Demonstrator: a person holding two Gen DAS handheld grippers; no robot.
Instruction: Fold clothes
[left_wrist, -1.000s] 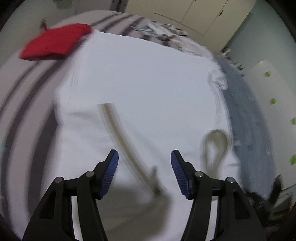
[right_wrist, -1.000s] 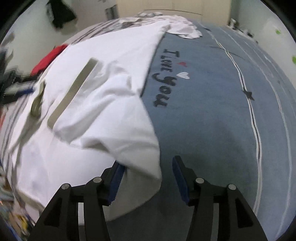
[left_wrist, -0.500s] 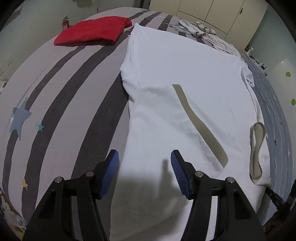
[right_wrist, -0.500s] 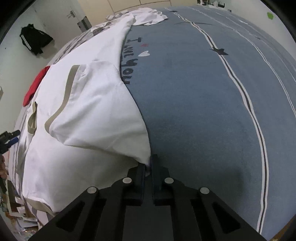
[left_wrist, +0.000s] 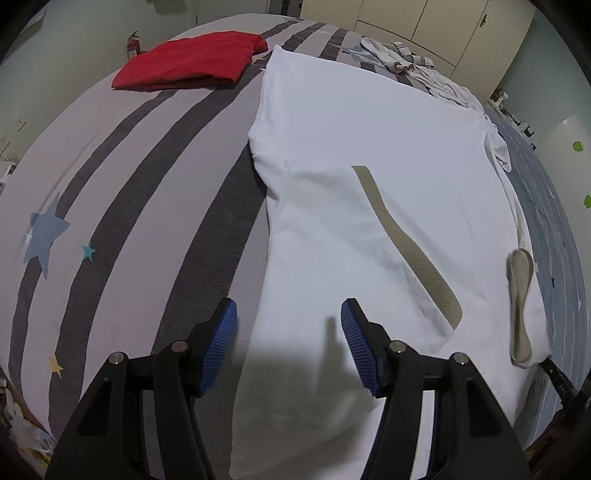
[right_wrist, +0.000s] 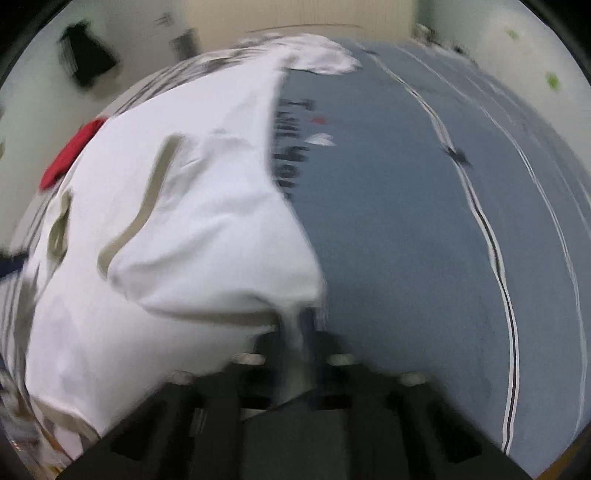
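white t-shirt (left_wrist: 369, 155): lies spread on the bed (left_wrist: 122, 177), its left side turned in so a khaki-banded sleeve (left_wrist: 406, 243) rests across the body; the right edge is raised.
right gripper (right_wrist: 301, 332): fingers pinched tight on the shirt's edge beside the other sleeve, cloth bunching out from between them.
left gripper (left_wrist: 288, 347): blue-padded fingers spread wide above the near hem, holding nothing.
risk, slip: the pinch takes only a thin bit of fabric; a quick pull may tug it free and drop the flap crooked.
risk, drag: with the left fingers off the cloth, nothing pins the shirt, so a lift may shift the whole body and undo the turned-in side.
risk, crease: the raised sleeve may land rumpled.
hard to see: the right view is motion-blurred; pad contact is unclear, and the collar (left_wrist: 521, 306) sits at the frame's edge.
beyond: red folded garment (left_wrist: 192, 62) lies well apart.
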